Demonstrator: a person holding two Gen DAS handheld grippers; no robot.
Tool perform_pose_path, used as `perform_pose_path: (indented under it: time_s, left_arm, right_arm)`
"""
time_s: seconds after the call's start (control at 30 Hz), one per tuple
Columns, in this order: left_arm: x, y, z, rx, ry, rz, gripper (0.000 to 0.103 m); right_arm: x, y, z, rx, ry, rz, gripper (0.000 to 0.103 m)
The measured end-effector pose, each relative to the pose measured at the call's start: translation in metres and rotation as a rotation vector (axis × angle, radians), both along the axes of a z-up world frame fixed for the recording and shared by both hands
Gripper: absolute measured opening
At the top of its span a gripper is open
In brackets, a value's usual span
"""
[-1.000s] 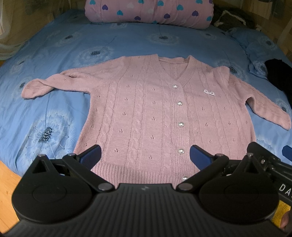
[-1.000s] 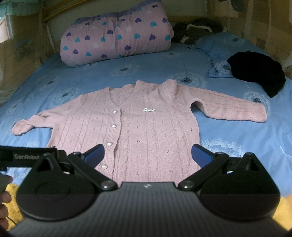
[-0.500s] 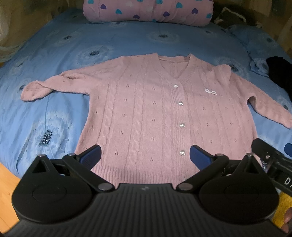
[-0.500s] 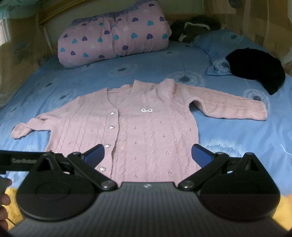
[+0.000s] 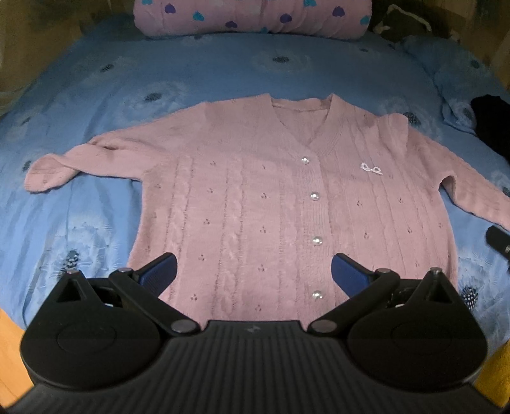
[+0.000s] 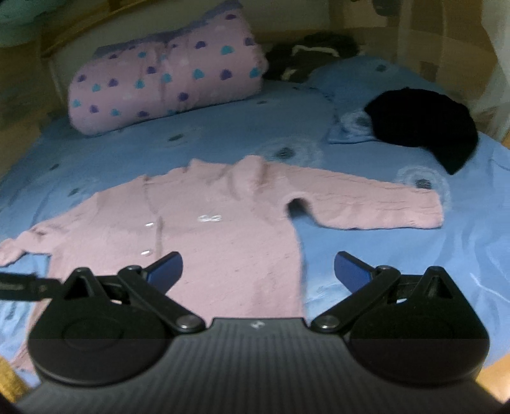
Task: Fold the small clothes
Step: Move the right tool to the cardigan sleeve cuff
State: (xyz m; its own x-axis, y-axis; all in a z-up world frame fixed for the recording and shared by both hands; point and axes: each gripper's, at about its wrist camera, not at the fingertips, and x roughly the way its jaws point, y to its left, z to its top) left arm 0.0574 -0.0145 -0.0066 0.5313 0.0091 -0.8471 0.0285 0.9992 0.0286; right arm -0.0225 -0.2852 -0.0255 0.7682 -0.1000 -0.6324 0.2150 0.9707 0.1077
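Garment: we see the pink cable-knit buttoned cardigan [image 5: 264, 203] spread flat, face up, mid-frame on the blue dandelion-print bed sheet [image 5: 223, 70], sleeves out, ready for folding.
Left gripper [image 5: 253, 274]: fingers wide apart, empty, above the hem at lower centre.
Right gripper [image 6: 258, 266]: fingers wide apart, empty; the blurred view suggests, we think, it is heading for the outstretched sleeve [image 6: 376, 207].

Cardigan [image 5: 255, 203] flat on bed [image 5: 223, 73] — rolled quilt [image 5: 255, 16] behind, dark garment [image 6: 424, 127] right.
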Motion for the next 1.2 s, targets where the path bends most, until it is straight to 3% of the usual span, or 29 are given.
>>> perform_pose_path:
  time_s: [0.2,0.7,1.07,1.2]
  left_arm:
    - [0.024,-0.008,-0.018,-0.007,0.039,0.008,0.103]
    - [0.078,-0.034,-0.06,-0.026,0.036,-0.004,0.103]
    - [0.086,-0.043,-0.091,0.007,0.052,-0.037,0.103]
    - [0.086,-0.044,-0.101,0.017,0.068,-0.044,0.103]
  right_arm:
    - [0.021,-0.056,-0.015,-0.01,0.005,-0.13,0.103]
    - [0.072,-0.197,-0.075,0.02,0.026,-0.441,0.103]
    - [0.097,-0.226,-0.114,0.098,0.056,-0.521,0.103]
    - [0.101,-0.221,-0.125,0.049,0.079,-0.497,0.103]
